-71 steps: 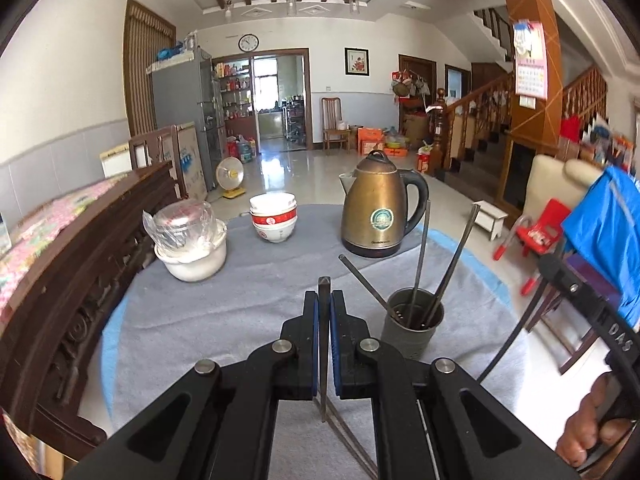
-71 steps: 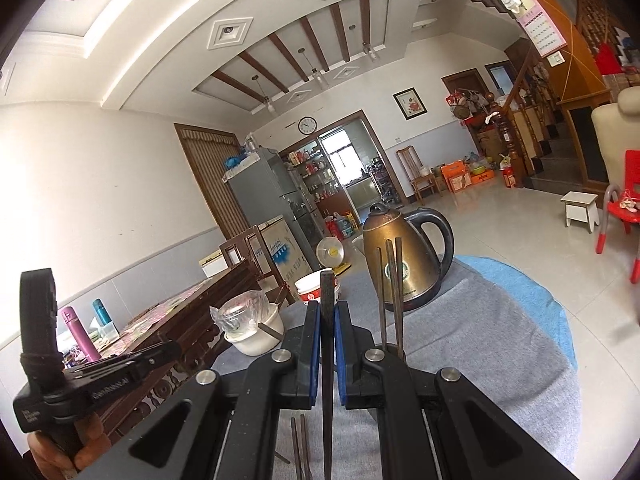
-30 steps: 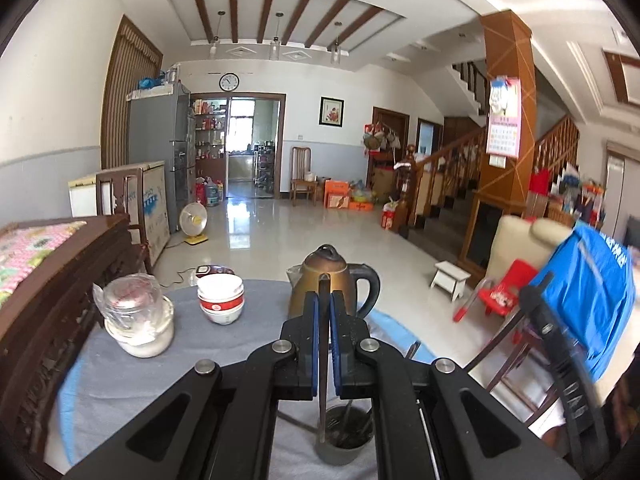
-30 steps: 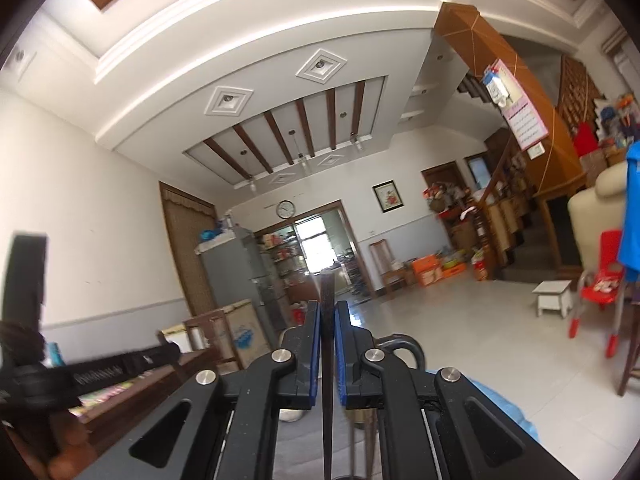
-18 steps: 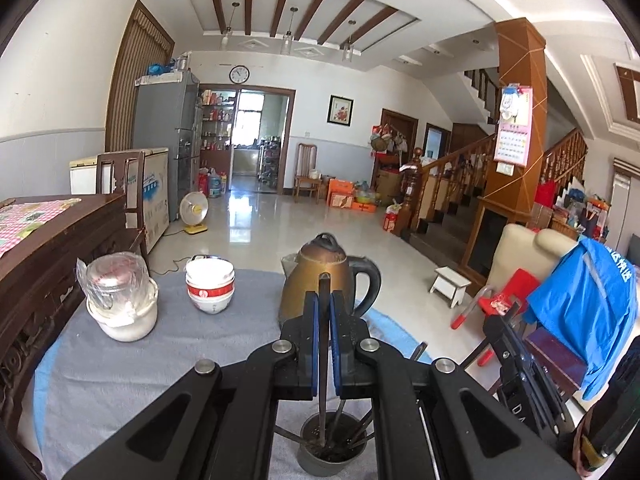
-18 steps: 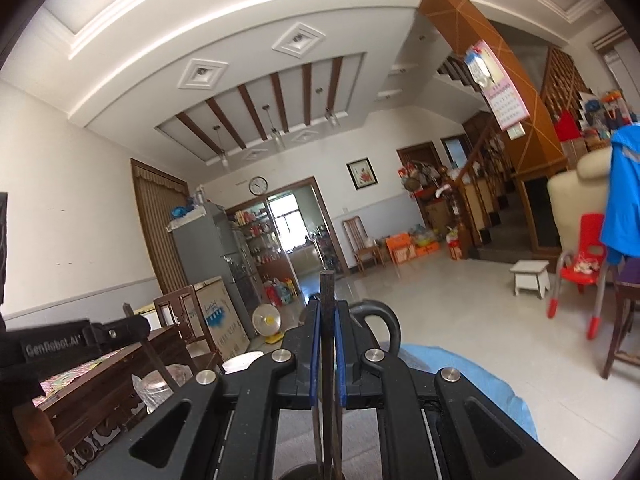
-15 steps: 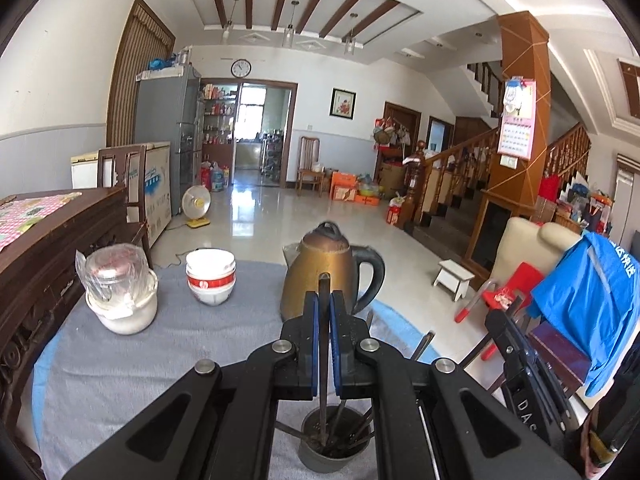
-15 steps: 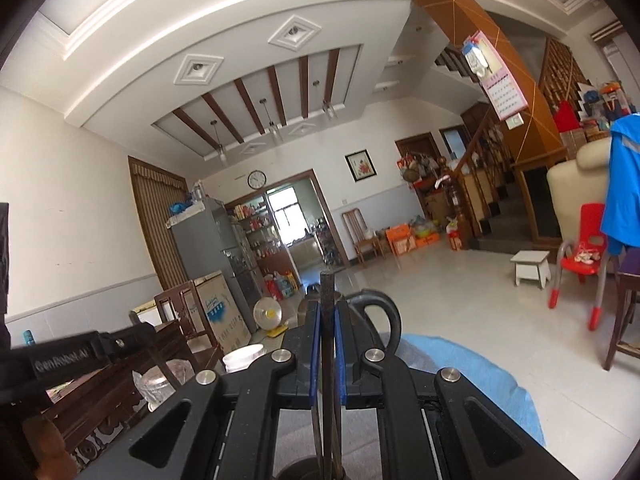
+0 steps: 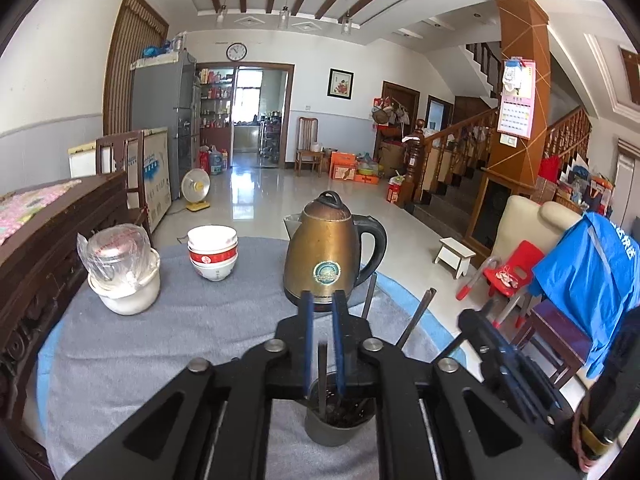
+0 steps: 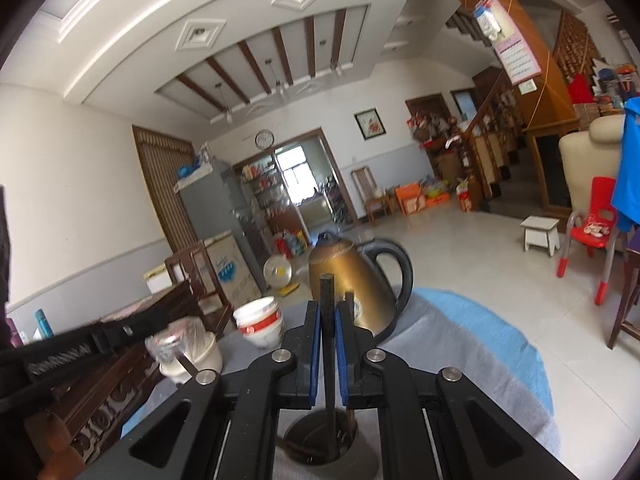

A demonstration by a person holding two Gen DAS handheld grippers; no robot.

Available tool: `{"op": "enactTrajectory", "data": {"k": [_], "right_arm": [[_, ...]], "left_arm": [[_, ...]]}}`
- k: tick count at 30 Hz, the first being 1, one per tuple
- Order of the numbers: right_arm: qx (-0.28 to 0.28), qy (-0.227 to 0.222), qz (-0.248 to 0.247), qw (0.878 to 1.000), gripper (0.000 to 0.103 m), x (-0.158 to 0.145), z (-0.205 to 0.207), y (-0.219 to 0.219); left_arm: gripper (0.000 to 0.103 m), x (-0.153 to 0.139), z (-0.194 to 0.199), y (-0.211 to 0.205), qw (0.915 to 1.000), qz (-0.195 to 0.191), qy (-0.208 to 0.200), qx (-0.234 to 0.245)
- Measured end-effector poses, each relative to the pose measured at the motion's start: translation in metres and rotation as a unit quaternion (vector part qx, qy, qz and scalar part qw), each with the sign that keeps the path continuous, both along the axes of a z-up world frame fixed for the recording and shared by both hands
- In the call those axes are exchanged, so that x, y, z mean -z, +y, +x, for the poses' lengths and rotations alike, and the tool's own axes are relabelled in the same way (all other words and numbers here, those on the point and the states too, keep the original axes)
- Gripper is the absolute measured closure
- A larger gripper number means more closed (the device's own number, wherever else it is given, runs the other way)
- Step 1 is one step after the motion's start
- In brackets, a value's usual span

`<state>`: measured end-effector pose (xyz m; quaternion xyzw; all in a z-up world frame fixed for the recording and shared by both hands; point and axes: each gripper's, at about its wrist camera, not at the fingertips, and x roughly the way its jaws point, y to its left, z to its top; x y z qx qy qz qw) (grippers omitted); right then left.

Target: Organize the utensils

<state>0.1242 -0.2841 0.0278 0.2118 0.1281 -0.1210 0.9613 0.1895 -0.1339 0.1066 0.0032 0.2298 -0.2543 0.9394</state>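
We've got both grippers over the grey utensil cup (image 9: 338,426) on the grey tablecloth (image 9: 160,344), just in front of the brass kettle (image 9: 326,254). Left gripper (image 9: 322,338) jaws opening, its chopstick (image 9: 322,376) standing loose in the cup between the pads. Right gripper (image 10: 329,354) clamps a dark chopstick (image 10: 327,344) upright, lower end down inside the cup.

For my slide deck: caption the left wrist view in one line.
Left hand-held gripper opening above the grey cup, a chopstick standing free between its pads, kettle behind.

A dark chopstick (image 9: 322,376) stands upright in the grey cup (image 9: 339,424) between the left gripper's (image 9: 322,312) opening jaws, free of both pads. Another chopstick (image 10: 327,320) stands clamped in the right gripper (image 10: 327,312), its lower end inside the cup (image 10: 320,446).
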Motion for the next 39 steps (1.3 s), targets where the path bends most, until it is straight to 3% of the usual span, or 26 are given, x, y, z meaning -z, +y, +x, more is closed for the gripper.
{"op": "enactTrajectory", "data": {"k": [1,2,9,12,14,15,16,27,31,35,39], "right_arm": [[-0.003,0.006,0.003,1.000,0.092,0.002,0.000,0.002],[-0.006,0.009,0.005,1.000,0.092,0.003,0.000,0.003],[-0.018,0.034,0.010,0.999,0.092,0.001,-0.003,0.017],[-0.021,0.041,0.017,0.999,0.082,-0.002,-0.007,0.023],[-0.020,0.044,0.027,0.998,0.066,-0.003,-0.012,0.027],[-0.021,0.043,0.031,0.998,0.049,-0.004,-0.017,0.029],[-0.020,0.040,0.031,0.999,0.042,-0.005,-0.023,0.032],[0.028,0.052,-0.071,0.996,0.042,-0.058,-0.108,0.069],[0.059,0.086,-0.091,0.990,0.042,-0.069,-0.154,0.070],[0.087,0.097,-0.081,0.988,0.042,-0.068,-0.196,0.063],[0.081,0.097,-0.055,0.991,0.042,-0.058,-0.214,0.048]], "left_arm": [[0.069,-0.001,-0.003,0.003,1.0000,0.003,-0.005,0.000],[0.050,-0.003,-0.008,0.008,0.9999,0.004,-0.011,-0.003],[0.040,-0.014,-0.041,0.057,0.9978,0.015,-0.060,-0.023],[0.029,-0.011,-0.050,0.085,0.9973,0.020,-0.061,-0.035],[0.028,-0.003,-0.054,0.103,0.9976,0.023,-0.054,-0.036],[0.027,0.003,-0.057,0.112,0.9973,0.030,-0.053,-0.040],[0.026,0.006,-0.058,0.117,0.9971,0.035,-0.052,-0.043],[0.024,0.094,-0.060,0.148,0.9924,0.116,0.038,-0.017],[0.024,0.119,-0.079,0.152,0.9859,0.163,0.035,-0.001],[0.024,0.139,-0.102,0.158,0.9765,0.214,0.026,0.004],[0.024,0.132,-0.119,0.163,0.9771,0.212,0.021,-0.002]]}}
